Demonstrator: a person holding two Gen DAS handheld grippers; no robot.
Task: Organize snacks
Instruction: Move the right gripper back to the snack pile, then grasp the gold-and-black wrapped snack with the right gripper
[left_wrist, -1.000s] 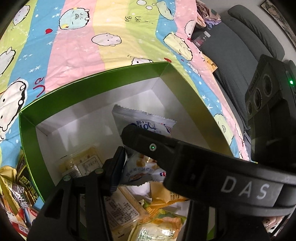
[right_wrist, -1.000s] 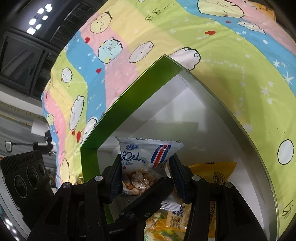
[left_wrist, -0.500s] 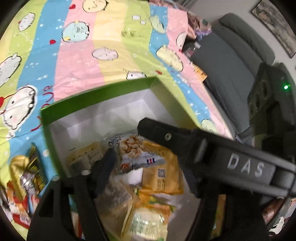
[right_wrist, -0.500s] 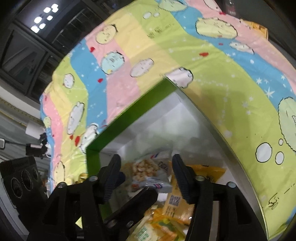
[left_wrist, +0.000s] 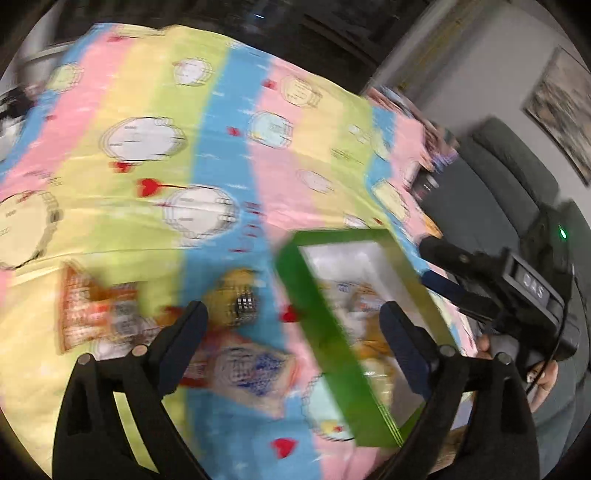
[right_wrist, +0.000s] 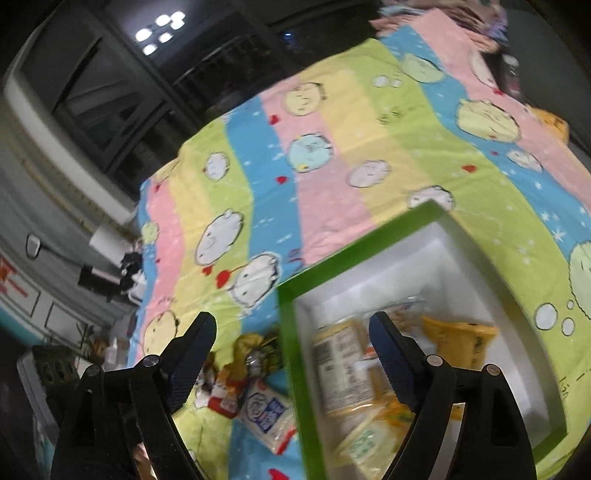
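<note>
Striped cartoon bedsheet (right_wrist: 325, 122) under everything. Right gripper (right_wrist: 291, 350) jaws wide, empty, straddling the green box (right_wrist: 288, 354) wall. Left gripper (left_wrist: 293, 332) wide too, nothing held, view blurred. Snack packets (right_wrist: 347, 373) lie inside the box; loose snacks (right_wrist: 258, 387) sit just left of it. Dark window (right_wrist: 122, 88) far behind.

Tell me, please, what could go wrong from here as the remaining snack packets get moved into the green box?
1. The loose packets lie bunched and overlapping beside the green box; the open right gripper could pinch two at once or grab a crinkly edge that slips.
2. The left wrist view is heavily blurred, so the open left gripper may be moving fast and could clip the box wall.
3. The box already holds several piled packets; more could slide over them.
</note>
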